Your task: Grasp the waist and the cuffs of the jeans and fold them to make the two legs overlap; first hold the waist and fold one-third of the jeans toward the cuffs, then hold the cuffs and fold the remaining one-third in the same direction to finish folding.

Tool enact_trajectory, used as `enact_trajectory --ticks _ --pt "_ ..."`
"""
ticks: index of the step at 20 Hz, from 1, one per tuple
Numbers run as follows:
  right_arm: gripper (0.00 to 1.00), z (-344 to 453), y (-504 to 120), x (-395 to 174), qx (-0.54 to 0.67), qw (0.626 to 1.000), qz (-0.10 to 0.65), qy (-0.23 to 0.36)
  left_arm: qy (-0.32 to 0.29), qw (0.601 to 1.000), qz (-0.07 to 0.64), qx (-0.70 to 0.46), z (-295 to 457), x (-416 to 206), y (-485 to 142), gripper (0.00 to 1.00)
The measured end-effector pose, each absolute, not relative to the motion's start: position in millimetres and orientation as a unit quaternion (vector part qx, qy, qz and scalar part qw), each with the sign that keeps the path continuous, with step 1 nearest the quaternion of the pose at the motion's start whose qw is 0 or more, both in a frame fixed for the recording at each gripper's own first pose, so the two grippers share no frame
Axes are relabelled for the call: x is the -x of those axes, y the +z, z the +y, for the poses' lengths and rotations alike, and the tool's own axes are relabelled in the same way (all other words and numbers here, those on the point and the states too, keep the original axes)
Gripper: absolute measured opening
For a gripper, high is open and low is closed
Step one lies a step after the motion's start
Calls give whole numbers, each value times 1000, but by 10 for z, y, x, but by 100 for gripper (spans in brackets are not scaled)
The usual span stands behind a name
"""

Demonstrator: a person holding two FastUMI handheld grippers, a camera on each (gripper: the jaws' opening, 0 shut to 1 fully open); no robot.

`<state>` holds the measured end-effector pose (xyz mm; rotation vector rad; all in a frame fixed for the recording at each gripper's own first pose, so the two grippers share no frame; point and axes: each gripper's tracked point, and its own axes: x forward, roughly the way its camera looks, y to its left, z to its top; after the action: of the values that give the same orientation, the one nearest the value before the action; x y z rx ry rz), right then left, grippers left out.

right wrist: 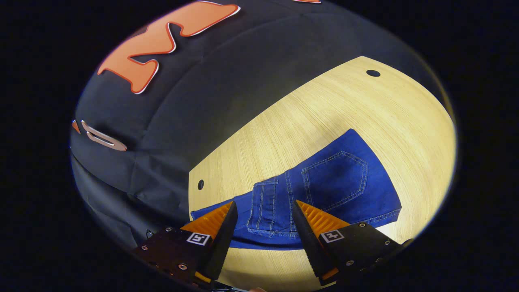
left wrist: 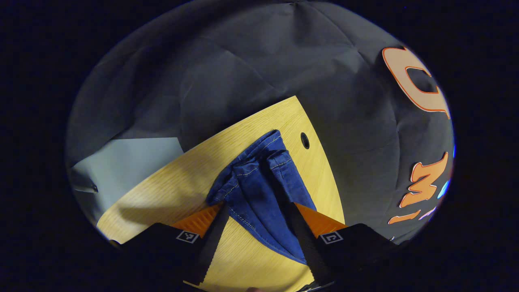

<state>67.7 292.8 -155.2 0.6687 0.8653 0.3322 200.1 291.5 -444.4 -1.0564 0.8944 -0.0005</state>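
The blue jeans point(left wrist: 259, 182) lie on the wooden table point(left wrist: 182, 182). In the left gripper view the hemmed cuffs point away toward the table's far edge, and the legs look bunched together. My left gripper point(left wrist: 257, 229) is open, its fingers either side of the denim's near part. In the right gripper view the jeans point(right wrist: 344, 178) show a stitched back pocket and belt loops, with another denim layer showing below the near edge. Over that near edge my right gripper point(right wrist: 264, 211) is open, and whether it touches the cloth I cannot tell.
The table point(right wrist: 324, 109) has small round holes point(left wrist: 305, 140) point(right wrist: 373, 73) point(right wrist: 200, 184) near its edges. Black booth cloth point(left wrist: 243, 61) hangs behind the table. A pale grey panel point(left wrist: 129, 166) stands beyond the table's left edge.
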Motion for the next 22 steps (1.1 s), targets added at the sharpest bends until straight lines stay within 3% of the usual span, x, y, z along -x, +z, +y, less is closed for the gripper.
enact_trajectory --ticks 5,6,9,10,12,17,20,22 --pt "84 2796 -1557 -596 -327 840 408 145 -2 773 373 512 2737 -2342 -4482 84" --pt "84 2771 -1560 -568 -328 840 408 144 -4 772 367 519 2705 -2382 -4467 76" --pt "84 2584 -1619 -492 -332 839 411 132 5 743 339 578 2683 -2611 -4491 73" --pt "84 2520 -1638 -476 -337 837 411 126 18 737 348 579 2654 -2647 -4621 66" --pt "84 2416 -1681 -451 -346 835 412 120 13 722 336 605 2650 -2664 -4639 18" --pt "84 2249 -1769 -448 -355 829 417 113 0 700 304 647 2731 -2682 -4396 19" --pt "84 2283 -1751 -478 -363 824 417 120 24 744 341 574 2690 -2578 -4347 85" --pt "84 2340 -1726 -494 -371 819 418 130 38 783 371 498 2675 -2585 -4429 91"
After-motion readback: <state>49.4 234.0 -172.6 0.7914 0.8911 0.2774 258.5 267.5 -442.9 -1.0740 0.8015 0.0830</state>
